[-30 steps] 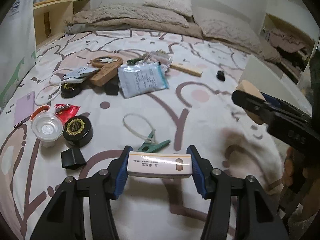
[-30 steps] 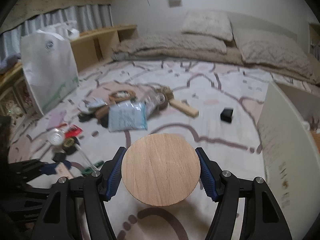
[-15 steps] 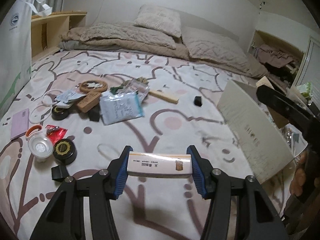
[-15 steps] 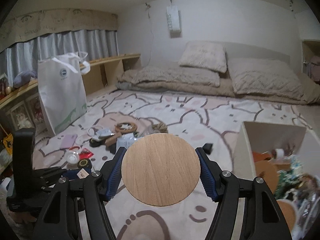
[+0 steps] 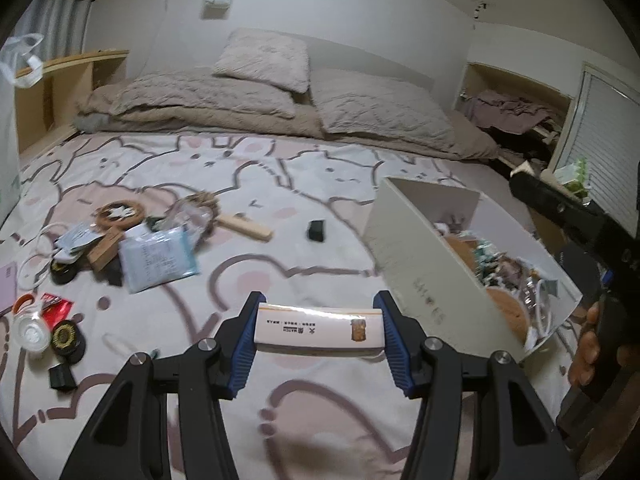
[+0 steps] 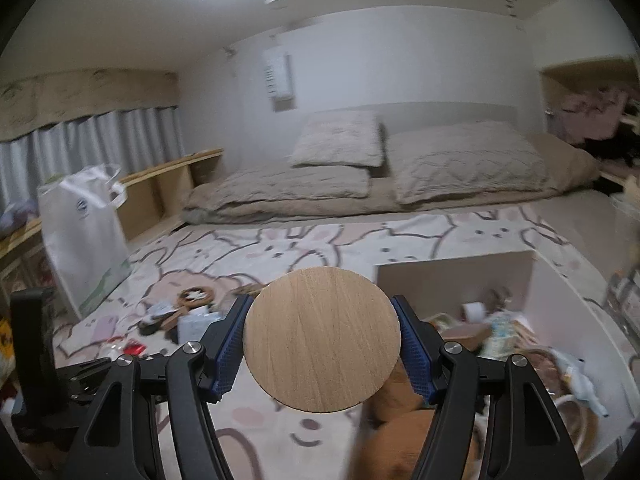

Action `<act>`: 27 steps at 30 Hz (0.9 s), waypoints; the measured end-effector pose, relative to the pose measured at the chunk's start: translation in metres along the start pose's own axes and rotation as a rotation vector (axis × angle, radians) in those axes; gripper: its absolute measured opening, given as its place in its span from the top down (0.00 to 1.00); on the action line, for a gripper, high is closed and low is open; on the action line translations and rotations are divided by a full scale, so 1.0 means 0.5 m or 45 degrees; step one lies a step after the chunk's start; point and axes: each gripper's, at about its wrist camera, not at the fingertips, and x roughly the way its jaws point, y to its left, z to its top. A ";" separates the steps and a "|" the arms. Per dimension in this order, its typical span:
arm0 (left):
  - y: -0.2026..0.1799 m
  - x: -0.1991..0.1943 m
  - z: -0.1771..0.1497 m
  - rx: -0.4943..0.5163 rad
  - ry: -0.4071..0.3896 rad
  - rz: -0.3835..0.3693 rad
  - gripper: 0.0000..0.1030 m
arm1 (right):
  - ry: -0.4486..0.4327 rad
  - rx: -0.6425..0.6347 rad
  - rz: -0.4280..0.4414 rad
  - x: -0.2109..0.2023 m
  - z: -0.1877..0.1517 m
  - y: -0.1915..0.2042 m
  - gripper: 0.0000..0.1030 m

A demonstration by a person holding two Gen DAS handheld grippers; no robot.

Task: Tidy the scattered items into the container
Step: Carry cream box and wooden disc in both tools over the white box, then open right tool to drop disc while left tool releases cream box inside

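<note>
My left gripper (image 5: 318,330) is shut on a small white matchbox (image 5: 318,328), held above the patterned bedspread, left of the white container box (image 5: 420,264). My right gripper (image 6: 322,340) is shut on a round wooden disc (image 6: 322,340), held above the near left side of the box (image 6: 456,276), which holds several items. The right gripper's body shows at the right edge of the left wrist view (image 5: 576,220). Scattered items lie at the left: a plastic pouch (image 5: 158,258), a wooden block (image 5: 246,228), a small black cube (image 5: 316,231), two black round tins (image 5: 69,338).
Pillows and a folded duvet (image 5: 280,100) lie at the far end of the bed. A white shopping bag (image 6: 86,236) stands at the left by a wooden shelf. A cluttered shelf (image 5: 516,120) is at the right.
Both grippers have risen and swung right toward the box, carrying the matchbox and the disc. The box's inside has come into view in both cameras.
</note>
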 end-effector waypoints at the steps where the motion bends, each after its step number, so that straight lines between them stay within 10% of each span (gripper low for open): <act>1: -0.010 0.002 0.004 0.002 -0.003 -0.013 0.46 | 0.000 0.017 -0.017 -0.003 -0.001 -0.015 0.33; 27: -0.188 0.093 0.096 0.024 0.022 -0.276 0.46 | 0.095 0.293 -0.222 0.005 -0.032 -0.212 0.33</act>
